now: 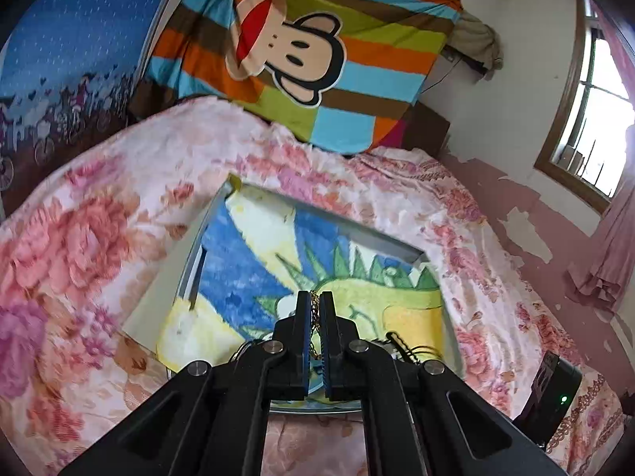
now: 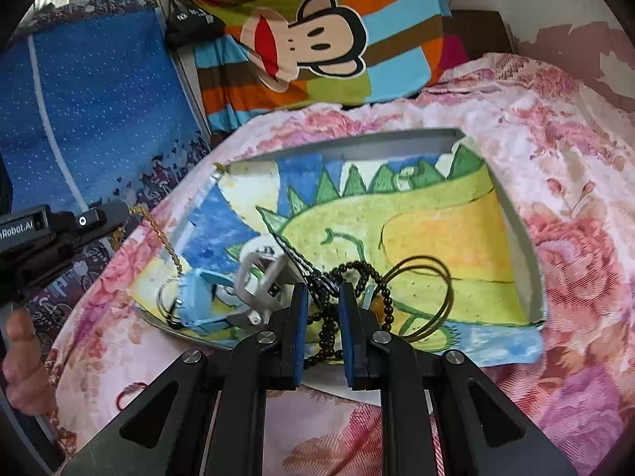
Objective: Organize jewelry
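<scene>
The left gripper [image 1: 316, 297] had its fingers [image 1: 303, 317] pressed together on a gold chain [image 1: 314, 317], which threaded down the narrow slit between the pads; in the right wrist view the same chain [image 2: 162, 238] hung from the left gripper [image 2: 115, 214] in a slack diagonal, its low end reaching down toward the pale blue watch [image 2: 198, 297] and a key ring [image 2: 166, 297] on the tray [image 2: 357, 139]. The main risk, as I judged it, was that this trailing end would snag on the watch strap or the ring, so a lift could drag those pieces along or pull the chain out from between the pads, since only a thin run of links was caught there. The right gripper [image 2: 323, 289] held its fingers [image 2: 298, 317] apart, straddling a strand of black beads [image 2: 357, 277] just ahead of the tips. Those beads lay tangled with a dark cord [image 2: 301, 258] and thin dark hoops [image 2: 432, 289] off to the right of the fingers, so closing here seemed likely to catch several pieces at once. A grey watch [image 2: 262, 277] sat just left of the fingertips and could be nudged. The tray rested on a soft floral bedspread [image 2: 555, 238], not a firm surface, so downward pressure might tip it and let things slide.
</scene>
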A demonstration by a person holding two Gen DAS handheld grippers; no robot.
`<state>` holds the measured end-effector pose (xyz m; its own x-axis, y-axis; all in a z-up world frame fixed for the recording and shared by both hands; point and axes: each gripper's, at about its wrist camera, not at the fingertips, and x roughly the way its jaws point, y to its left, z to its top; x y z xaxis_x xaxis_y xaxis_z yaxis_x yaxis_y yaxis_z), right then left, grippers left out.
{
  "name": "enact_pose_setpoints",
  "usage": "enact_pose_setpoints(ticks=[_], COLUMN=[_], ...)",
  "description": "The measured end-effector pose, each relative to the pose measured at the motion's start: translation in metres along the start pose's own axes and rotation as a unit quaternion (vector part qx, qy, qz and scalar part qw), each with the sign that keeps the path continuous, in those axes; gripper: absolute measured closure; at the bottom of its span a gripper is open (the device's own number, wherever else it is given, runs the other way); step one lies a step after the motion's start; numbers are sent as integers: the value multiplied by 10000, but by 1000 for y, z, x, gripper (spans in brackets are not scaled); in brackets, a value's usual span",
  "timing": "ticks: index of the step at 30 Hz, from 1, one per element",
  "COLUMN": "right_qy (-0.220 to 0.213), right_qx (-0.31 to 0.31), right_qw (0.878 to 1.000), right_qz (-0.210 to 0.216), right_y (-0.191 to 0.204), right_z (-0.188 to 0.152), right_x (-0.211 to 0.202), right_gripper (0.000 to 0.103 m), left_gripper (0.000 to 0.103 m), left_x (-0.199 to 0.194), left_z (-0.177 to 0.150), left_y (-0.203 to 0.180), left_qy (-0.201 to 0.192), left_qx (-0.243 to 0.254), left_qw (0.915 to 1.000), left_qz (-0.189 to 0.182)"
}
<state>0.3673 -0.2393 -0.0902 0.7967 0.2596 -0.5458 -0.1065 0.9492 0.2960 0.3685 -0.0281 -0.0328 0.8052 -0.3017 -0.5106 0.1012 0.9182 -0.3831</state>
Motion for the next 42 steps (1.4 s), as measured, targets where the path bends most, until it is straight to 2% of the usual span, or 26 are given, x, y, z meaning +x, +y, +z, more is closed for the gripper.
enact_pose_setpoints(ticks=[9, 15, 18, 21, 23, 25, 28, 29, 31, 32, 34, 36, 42], right_qy=[73, 35, -6, -82, -159, -237, -385, -418, -483, -528, -630, -792, -1125], right_qx=[34, 73, 102, 186, 228, 280, 324, 315, 286, 283, 255, 224, 3], right_qw=[10000, 10000, 9999, 9998, 9996, 9992, 9985, 9984, 9980, 9978, 9973, 9963, 9936], right_qz=[-12, -36, -37, -49, -109, -156, -201, -214, -279, -294, -286, -253, -78], right_y=[-2, -4, -5, -10, -14, -17, -20, -20, -18, -16, -12, -7, 9], right_z=[-5, -5, -6, -7, -7, -7, -7, -7, -6, -5, -4, -3, -11], right_x=[9, 10, 9, 5, 1, -2, -9, -11, -20, -25, -37, -56, -115], right_gripper=[89, 89, 89, 87, 81, 66, 52, 50, 34, 29, 12, 6, 3], left_gripper=[99, 98, 87, 68, 34, 23, 13, 11, 9, 7, 4, 2, 0], left_x=[31, 37, 37, 32, 25, 15, 2, -2, -13, -20, -37, -57, -114], left_z=[-29, -37, -38, -39, -39, -40, -39, -38, -37, -36, -36, -38, -51], left_y=[25, 20, 21, 23, 25, 27, 30, 30, 29, 30, 29, 29, 20], left_qy=[403, 502, 585, 589, 487, 287, 186, 161, 57, 18, -81, -247, -643], left_qx=[-277, -103, -113, -135, -168, -224, -229, -202, -95, -37, 11, 21, 154], left_qw=[9987, 9983, 9980, 9980, 9985, 9992, 9993, 9992, 9994, 9994, 9993, 9990, 9967], left_qz=[159, 282, 227, 202, 178, 178, 223, 294, 330, 331, 370, 371, 479])
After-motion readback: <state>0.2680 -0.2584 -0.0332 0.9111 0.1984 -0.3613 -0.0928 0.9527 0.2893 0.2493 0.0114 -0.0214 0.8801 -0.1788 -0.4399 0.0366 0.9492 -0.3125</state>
